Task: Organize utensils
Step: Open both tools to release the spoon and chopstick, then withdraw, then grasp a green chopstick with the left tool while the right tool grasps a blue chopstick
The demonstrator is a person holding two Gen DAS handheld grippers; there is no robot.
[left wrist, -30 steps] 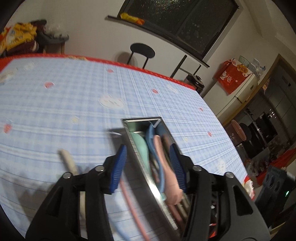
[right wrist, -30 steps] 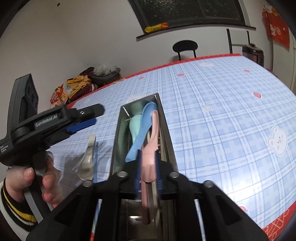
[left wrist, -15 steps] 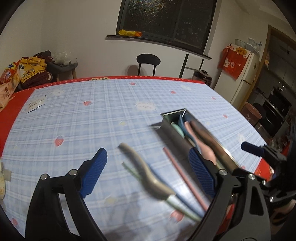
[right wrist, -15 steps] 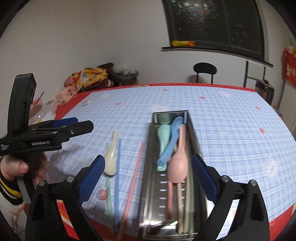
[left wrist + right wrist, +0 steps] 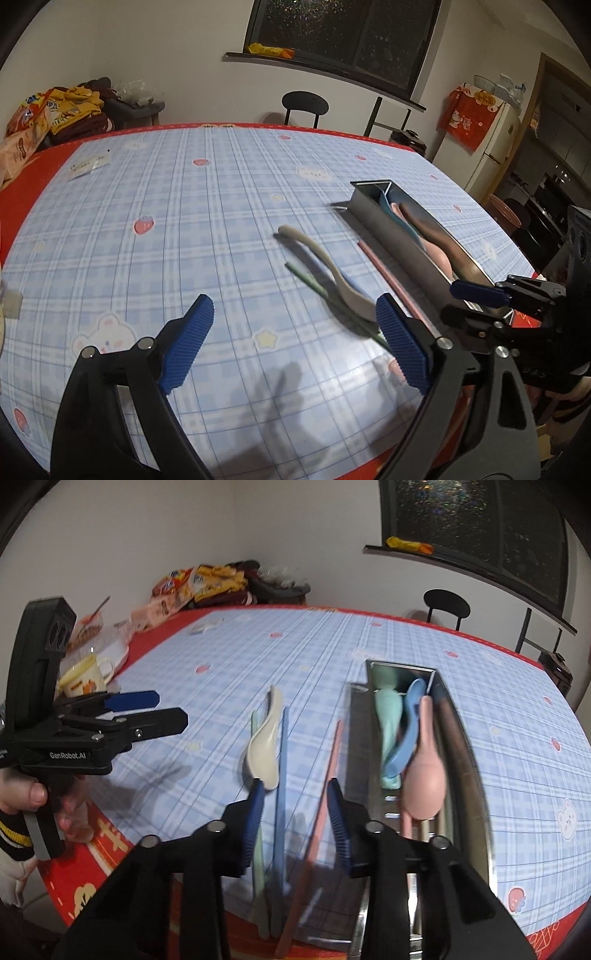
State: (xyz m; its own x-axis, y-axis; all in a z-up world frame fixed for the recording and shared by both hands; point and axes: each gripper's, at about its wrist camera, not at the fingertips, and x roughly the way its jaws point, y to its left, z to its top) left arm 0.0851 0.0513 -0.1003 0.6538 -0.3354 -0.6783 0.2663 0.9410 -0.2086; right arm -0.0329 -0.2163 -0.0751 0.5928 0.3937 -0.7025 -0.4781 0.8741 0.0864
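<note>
Our left tool [image 5: 295,332] hangs wide open and empty; our right tool [image 5: 295,812] is closing, empty, above the blue chopstick [image 5: 282,775].

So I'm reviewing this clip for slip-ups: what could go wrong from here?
The right hand-held gripper is closing over the blue chopstick, with the pink chopstick and cream spoon close by; it may pinch two together. The chopsticks overhang the table edge, so a nudge could tip them off.
</note>
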